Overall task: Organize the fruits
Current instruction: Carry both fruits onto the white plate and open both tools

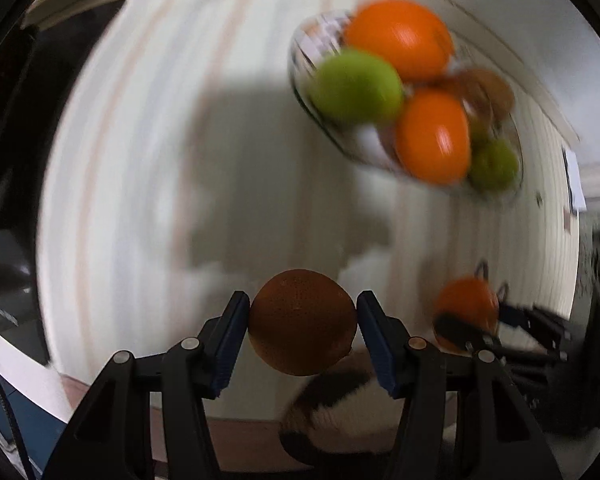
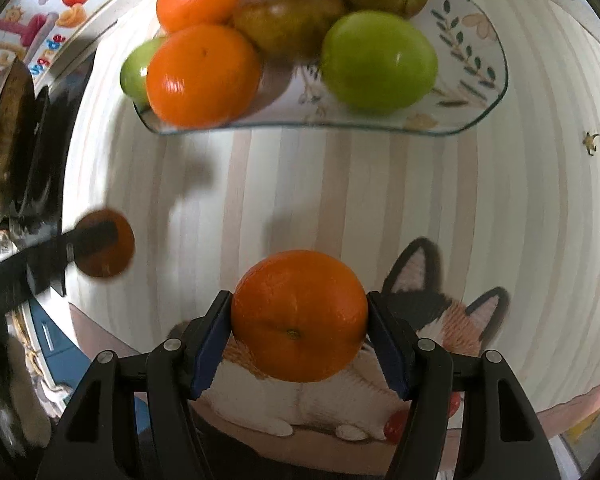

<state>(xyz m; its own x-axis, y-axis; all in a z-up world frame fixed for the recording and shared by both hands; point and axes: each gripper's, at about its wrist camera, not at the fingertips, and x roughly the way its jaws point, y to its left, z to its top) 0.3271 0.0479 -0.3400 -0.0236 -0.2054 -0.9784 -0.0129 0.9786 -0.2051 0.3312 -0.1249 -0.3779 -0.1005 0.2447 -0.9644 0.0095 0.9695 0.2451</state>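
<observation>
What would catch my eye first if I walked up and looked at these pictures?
Each gripper is clamped on an orange: the left gripper holds a shadowed orange, the right gripper a bright orange. Beyond them on the striped cloth sits a glass plate piled with oranges and green apples.

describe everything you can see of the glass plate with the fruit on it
The glass plate is a clear, shallow dish with a wavy greenish rim and a printed leaf-and-flower pattern. It sits flat on the striped tablecloth. Piled on it are oranges, green apples and brownish-red apples. Neither claw touches it; each holds its own orange short of the plate.
</observation>
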